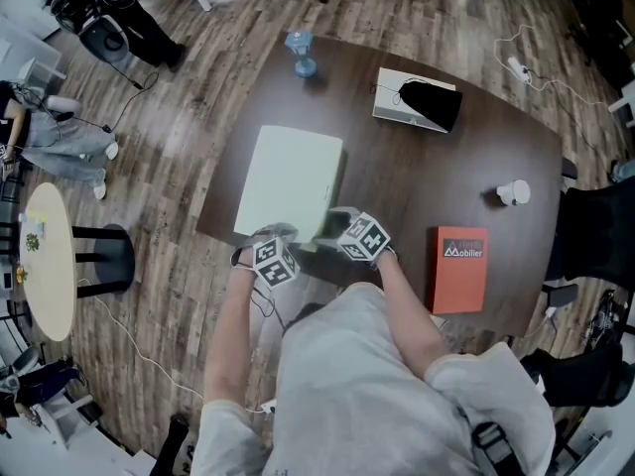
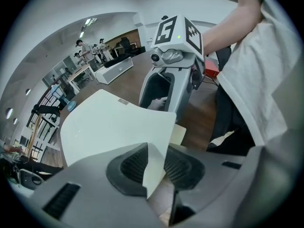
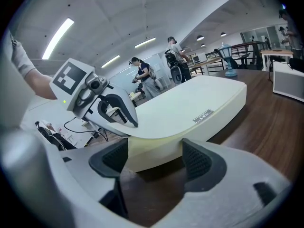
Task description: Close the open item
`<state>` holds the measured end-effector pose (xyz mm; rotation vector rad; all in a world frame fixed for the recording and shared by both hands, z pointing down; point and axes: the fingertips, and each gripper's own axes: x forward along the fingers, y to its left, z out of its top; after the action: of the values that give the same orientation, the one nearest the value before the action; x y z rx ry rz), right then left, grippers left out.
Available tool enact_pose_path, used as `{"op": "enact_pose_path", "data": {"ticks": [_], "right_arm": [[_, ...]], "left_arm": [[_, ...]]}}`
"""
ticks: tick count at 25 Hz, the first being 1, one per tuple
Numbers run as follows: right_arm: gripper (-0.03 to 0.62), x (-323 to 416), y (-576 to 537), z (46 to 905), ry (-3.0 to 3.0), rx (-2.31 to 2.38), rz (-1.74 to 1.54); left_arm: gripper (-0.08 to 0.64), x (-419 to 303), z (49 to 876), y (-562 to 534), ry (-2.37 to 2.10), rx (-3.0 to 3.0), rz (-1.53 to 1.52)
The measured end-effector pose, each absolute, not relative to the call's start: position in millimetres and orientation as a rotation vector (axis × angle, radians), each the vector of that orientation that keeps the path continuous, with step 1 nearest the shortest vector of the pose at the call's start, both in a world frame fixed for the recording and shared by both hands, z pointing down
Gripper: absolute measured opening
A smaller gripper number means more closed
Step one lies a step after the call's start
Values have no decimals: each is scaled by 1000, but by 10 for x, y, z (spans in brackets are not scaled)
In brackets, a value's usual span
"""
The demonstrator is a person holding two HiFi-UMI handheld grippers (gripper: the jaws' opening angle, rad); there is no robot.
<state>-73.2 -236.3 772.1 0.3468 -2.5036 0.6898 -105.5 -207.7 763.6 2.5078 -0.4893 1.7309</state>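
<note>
Dark desk (image 1: 466, 147) on plank floor (image 1: 189, 137), open-plan office. White case (image 1: 290, 178) lies at the desk's near-left edge. Left gripper (image 2: 159, 167): narrow gap, lid (image 2: 118, 127) corner between jaws. Right gripper (image 3: 154, 158): wide, empty.

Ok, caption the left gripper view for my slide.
Left gripper astride a corner of the pale cover, right gripper poised beyond.

Box (image 1: 290, 181), frame centre: plain cream-white. Table (image 1: 446, 167): dark brown. Book (image 1: 458, 269), lower right: orange-red. Left gripper (image 1: 281, 236) and right gripper (image 1: 334, 221) cubes: black-and-white square markers.
</note>
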Motion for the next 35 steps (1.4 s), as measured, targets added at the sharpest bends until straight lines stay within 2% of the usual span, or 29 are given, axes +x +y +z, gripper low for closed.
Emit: {"op": "enact_pose_path", "data": {"ticks": [16,21,32,35], "right_arm": [[344,-749,-2312,7722,-2465,367,646],[336,-740,-2262,7771,-2422,350,570],[330,-605,-2200,7789,-2388,382,535],[333,-553,-2290,7658,-2451,467,620]], "left_arm": [[127,-1054,7645,-1974,-339,2511,1781],[186,-1031,7665,-1897,-200,2476,1814],[207,-1016,7636,-1867,-242,2476,1724],[207,-1031,7643,-1868,-273,2491,1709]]}}
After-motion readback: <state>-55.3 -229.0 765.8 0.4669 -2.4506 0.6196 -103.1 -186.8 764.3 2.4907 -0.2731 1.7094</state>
